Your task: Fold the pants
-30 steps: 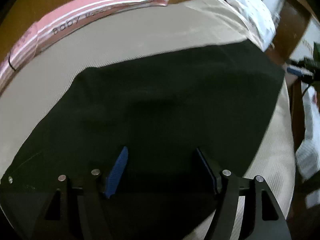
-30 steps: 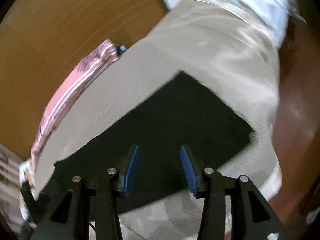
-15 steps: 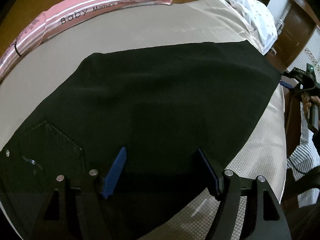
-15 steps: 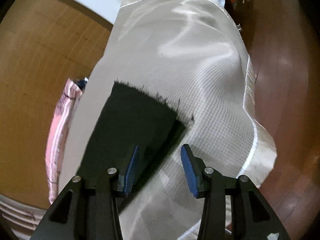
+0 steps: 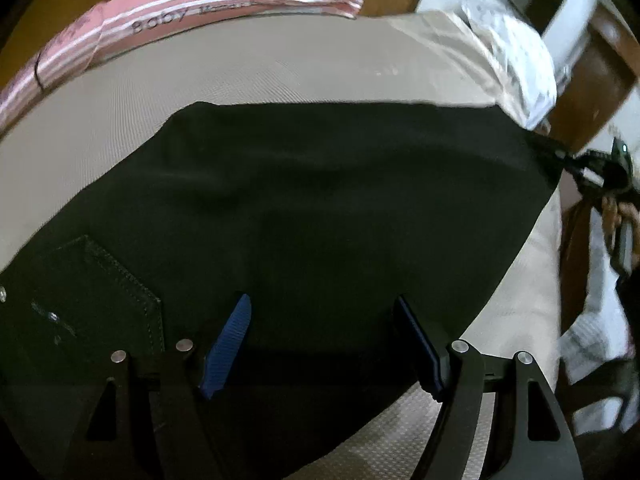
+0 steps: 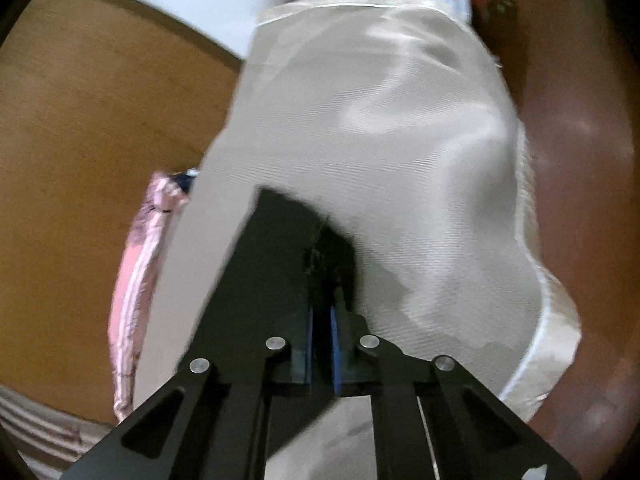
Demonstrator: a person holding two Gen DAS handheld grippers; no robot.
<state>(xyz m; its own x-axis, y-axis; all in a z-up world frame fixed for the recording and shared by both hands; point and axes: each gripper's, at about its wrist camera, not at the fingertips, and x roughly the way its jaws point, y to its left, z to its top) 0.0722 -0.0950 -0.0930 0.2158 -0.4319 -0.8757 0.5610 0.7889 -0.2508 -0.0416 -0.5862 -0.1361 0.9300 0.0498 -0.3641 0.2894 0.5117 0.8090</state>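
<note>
Black pants [image 5: 320,208] lie spread on a beige bed sheet [image 5: 224,72], with a stitched back pocket [image 5: 100,292] at the lower left. My left gripper [image 5: 322,320] is open, its blue pads just above the waist end of the pants. My right gripper [image 6: 320,320] is shut on the frayed hem corner of the pants [image 6: 280,264]. It shows in the left wrist view [image 5: 576,166] at the far right, pinching the leg end.
A pink striped pillow [image 5: 192,4] lies along the far edge of the bed, also in the right wrist view [image 6: 136,280]. A white spotted cloth [image 5: 516,56] sits at the far right corner. A wooden headboard [image 6: 100,120] and brown floor [image 6: 580,160] border the bed.
My right gripper has closed on the hem corner of the pants, which was between its open pads before. My left gripper stays open over the waist end.
</note>
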